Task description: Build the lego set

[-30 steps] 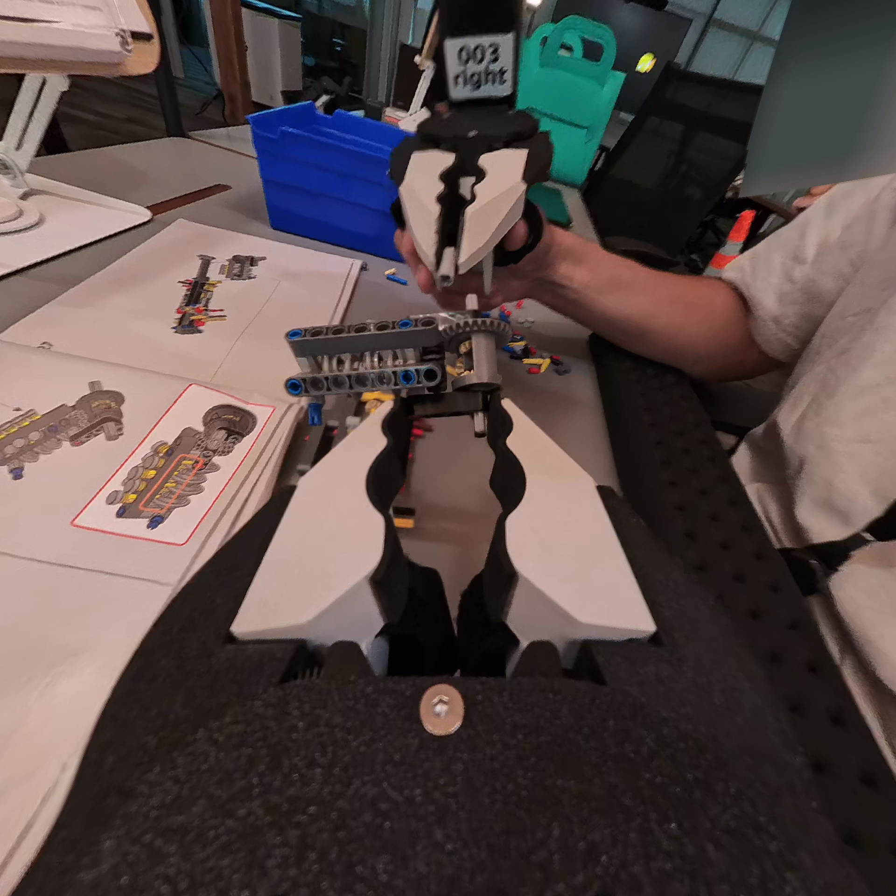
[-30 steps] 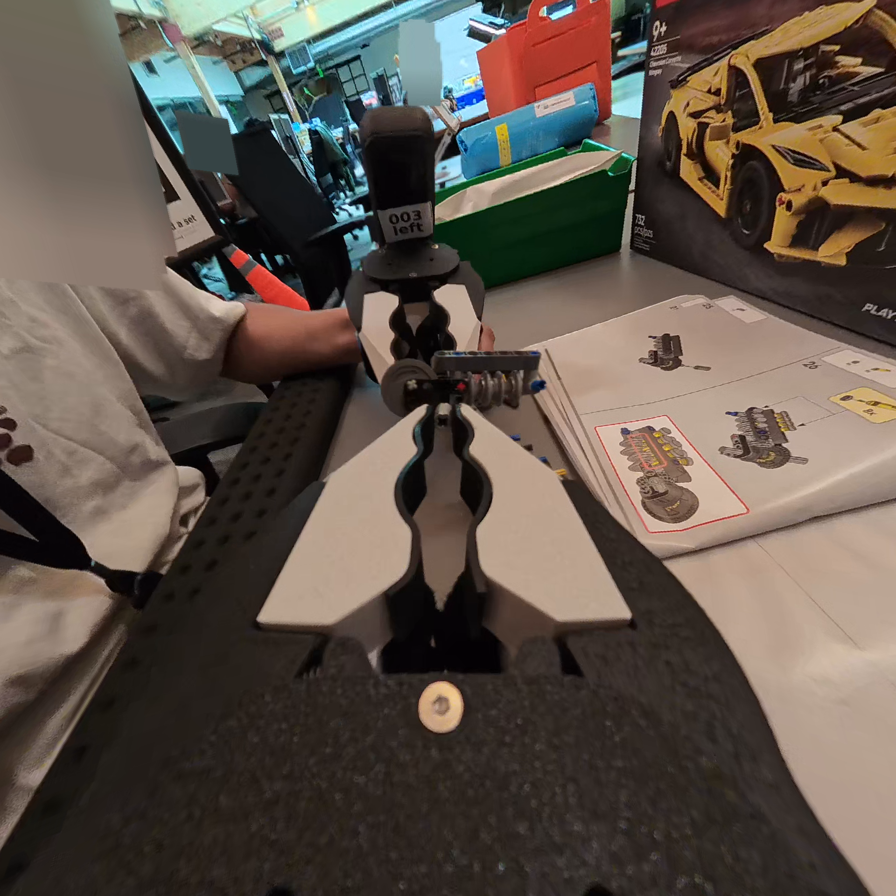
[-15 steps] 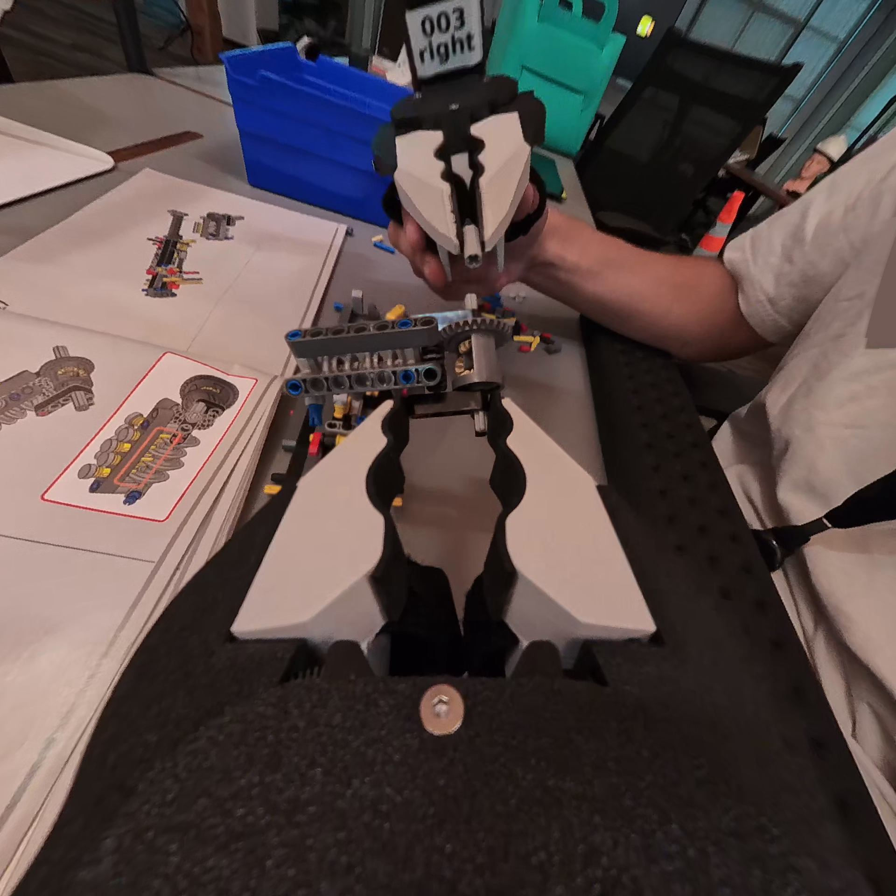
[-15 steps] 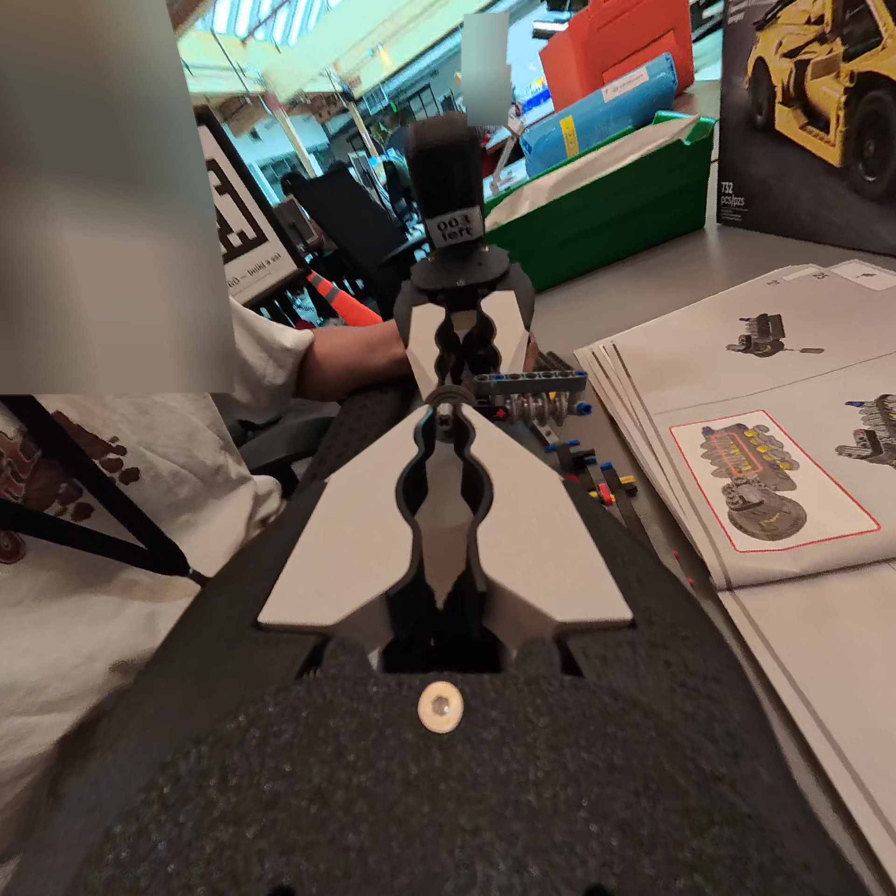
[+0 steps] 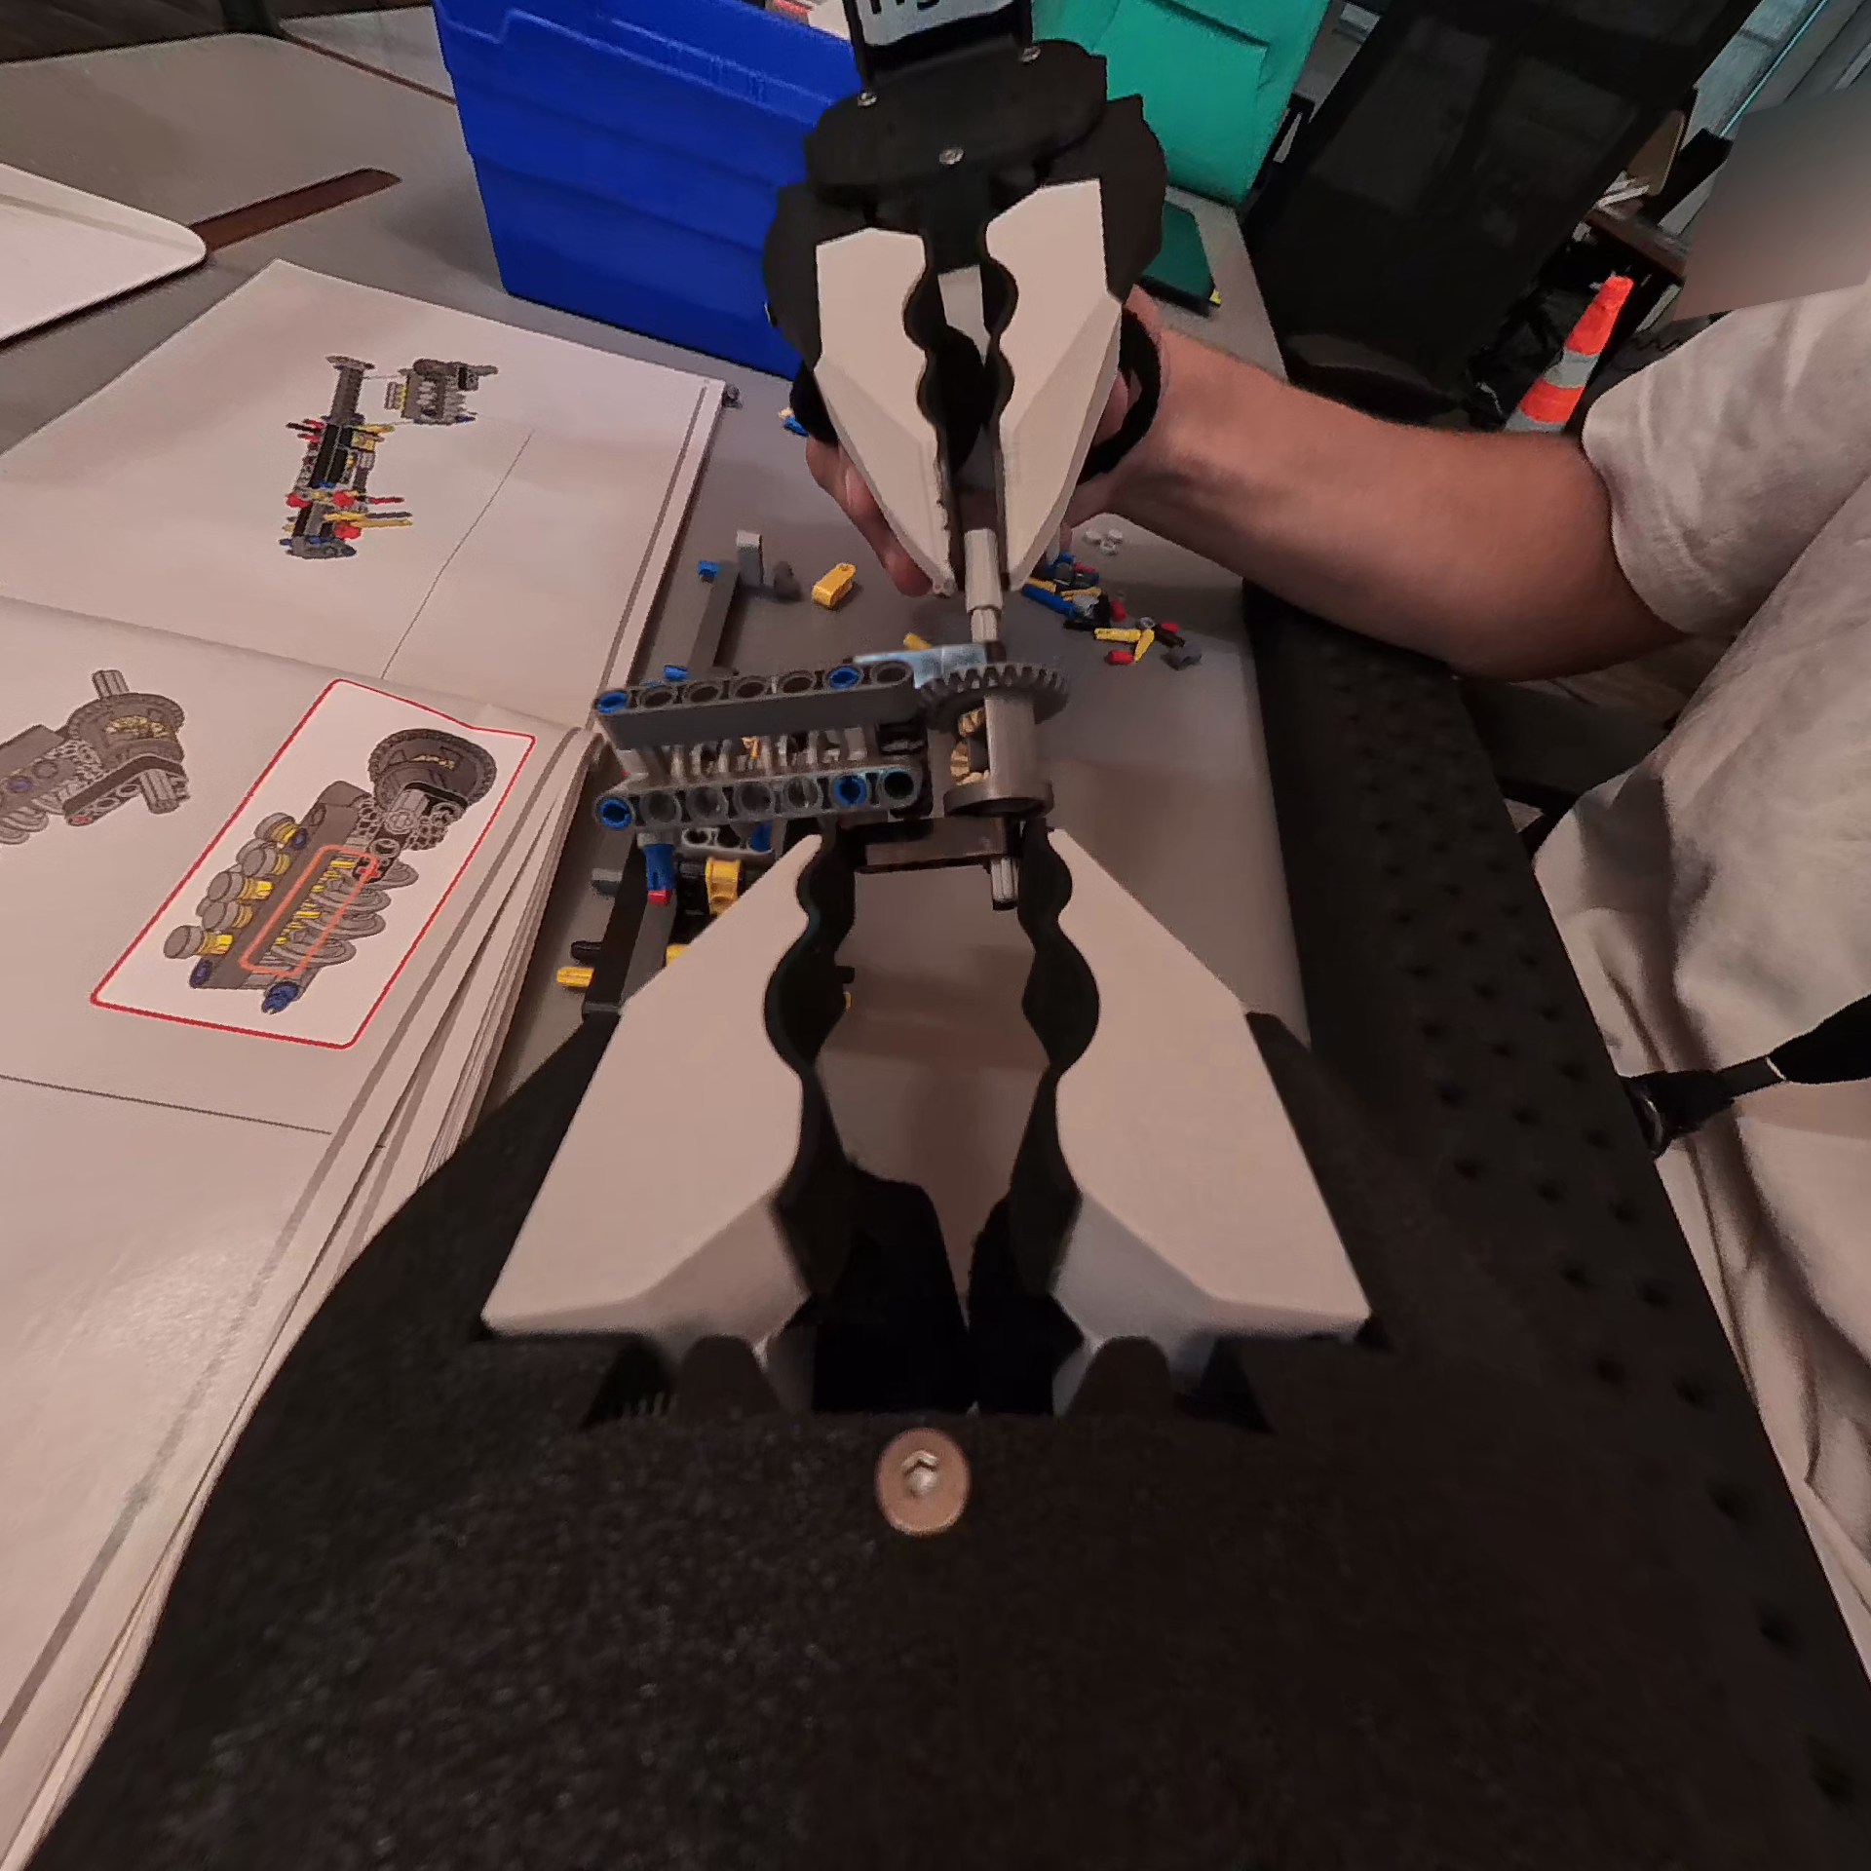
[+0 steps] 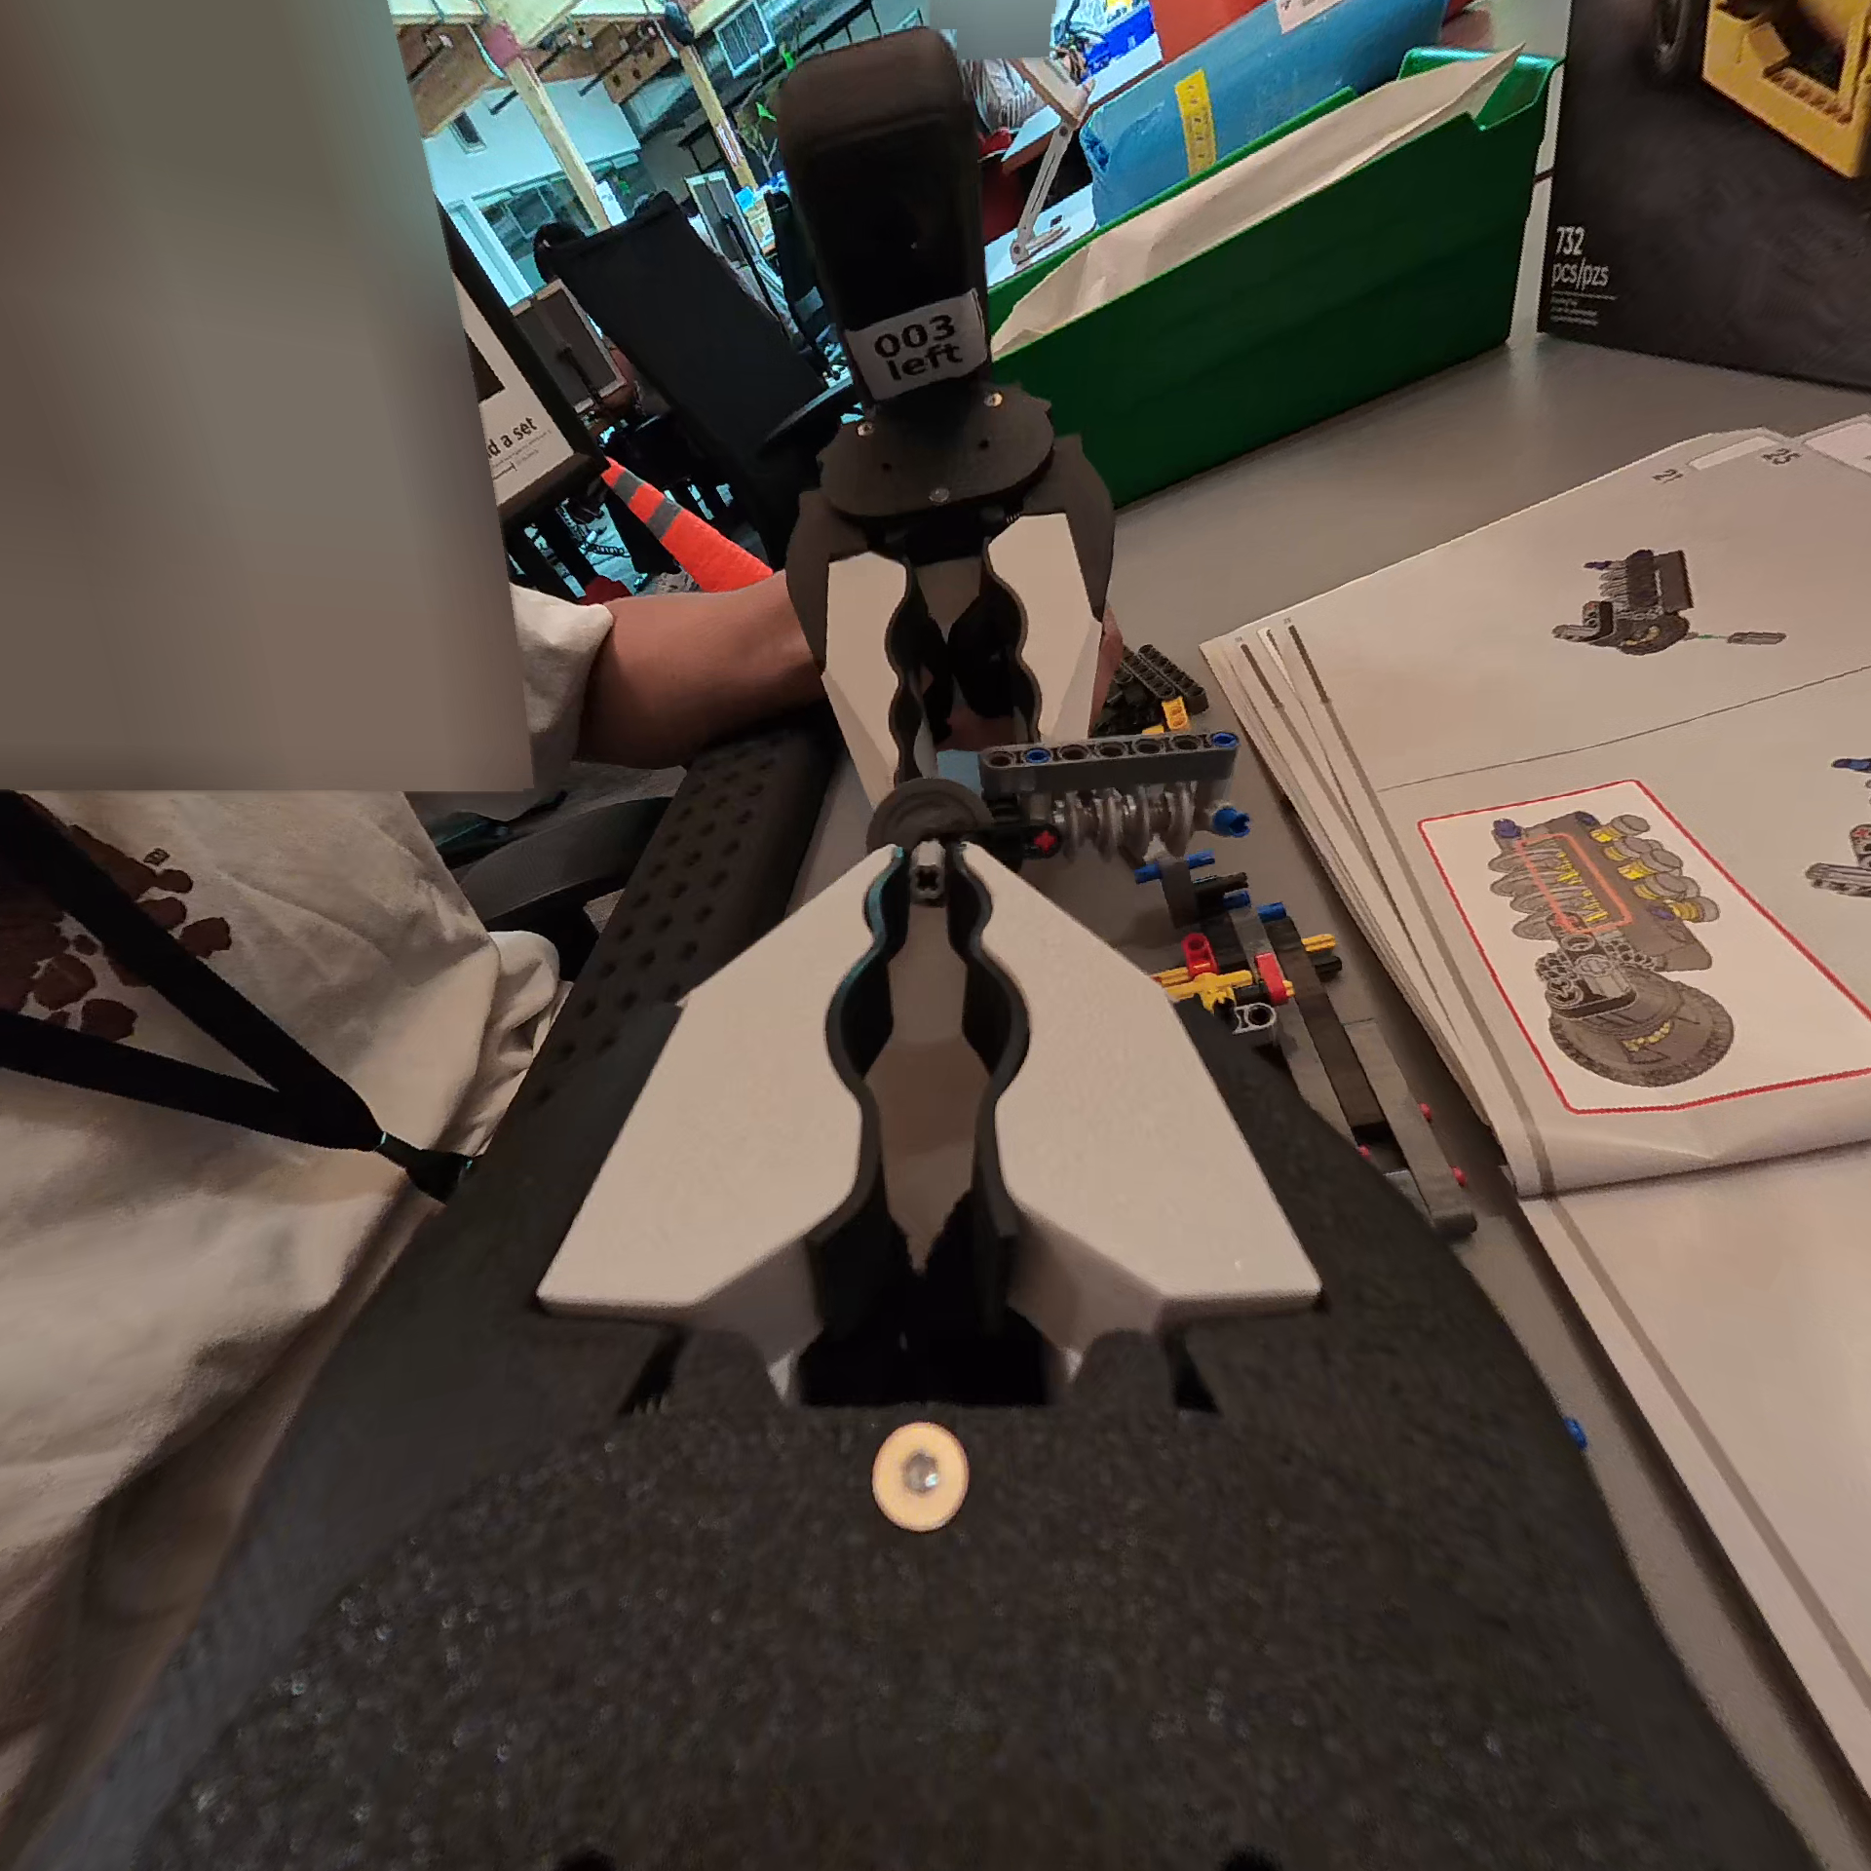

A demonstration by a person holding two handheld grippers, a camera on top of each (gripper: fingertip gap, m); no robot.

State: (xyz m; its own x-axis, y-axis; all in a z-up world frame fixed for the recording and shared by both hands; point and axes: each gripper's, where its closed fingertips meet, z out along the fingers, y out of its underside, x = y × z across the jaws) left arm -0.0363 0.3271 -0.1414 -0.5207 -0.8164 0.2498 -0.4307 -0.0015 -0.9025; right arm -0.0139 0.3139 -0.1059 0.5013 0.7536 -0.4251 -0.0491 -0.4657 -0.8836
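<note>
2 grippers meet: left gripper point(image 5: 926, 861) fingers clamp the engine assembly point(image 5: 800, 749); right gripper point(image 5: 977, 582) fingers pinch an axle point(image 5: 980, 567).

Blue bin point(image 5: 648, 172) at far table point(image 5: 1144, 769) edge; green bin point(image 6: 1306, 294) holding white paper; orange cone point(image 5: 1574, 364) and black chair point(image 6: 688, 334) beyond.

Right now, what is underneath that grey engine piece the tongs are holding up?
Under the engine piece, loose blue, yellow, red and black parts lie on the grey table. The left tongs cover whatever lies directly beneath them.
</note>
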